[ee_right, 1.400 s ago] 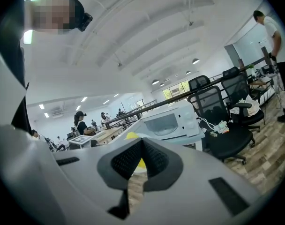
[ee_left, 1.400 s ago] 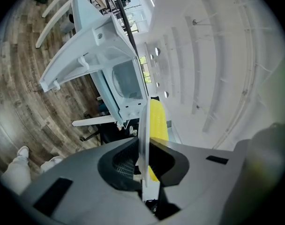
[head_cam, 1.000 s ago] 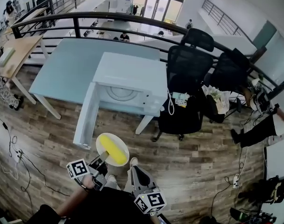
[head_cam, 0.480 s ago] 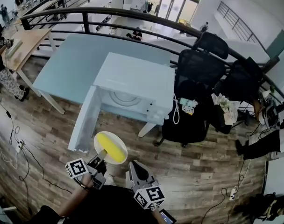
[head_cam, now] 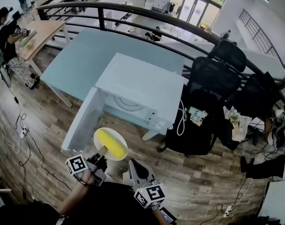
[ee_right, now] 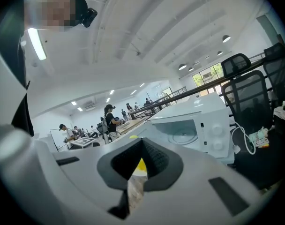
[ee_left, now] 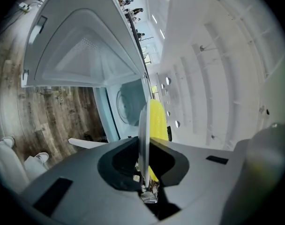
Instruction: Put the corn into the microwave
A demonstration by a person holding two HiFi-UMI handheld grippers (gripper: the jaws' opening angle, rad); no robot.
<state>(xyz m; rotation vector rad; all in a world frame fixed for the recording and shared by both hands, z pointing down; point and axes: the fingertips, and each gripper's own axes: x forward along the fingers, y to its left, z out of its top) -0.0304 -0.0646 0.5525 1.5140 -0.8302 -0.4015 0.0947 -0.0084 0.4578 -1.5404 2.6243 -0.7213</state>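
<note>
Since the earlier frames, both grippers and their load have advanced towards the appliance. The load was below the door's lower end a second ago and now sits beside the door, nearer the opening.

The left gripper (head_cam: 103, 154) is clenched on the near rim of a round white plate (head_cam: 119, 138). In the left gripper view the plate shows edge-on, its rim pinched between the two dark pads. A yellow cob of corn (head_cam: 110, 143) lies across the plate's upper face, running diagonally. It is carried in the air in front of the boxy white microwave (head_cam: 142, 81) and is not yet inside.

The microwave stands at the front edge of a pale blue-grey table (head_cam: 81, 60). Its white door (head_cam: 82, 121) is swung fully open to the left of the head view. The cavity is exposed, with a round glass turntable (head_cam: 128, 102) visible inside. The plate hangs just to the right of the open door and near the cavity mouth.

The right gripper (head_cam: 133, 164) is beside the left one, apart from the plate. Its jaws are closed together with nothing held between them.

Black mesh office chairs (head_cam: 213, 83) stand to the right of the microwave, on a wood-plank floor (head_cam: 48, 125).
</note>
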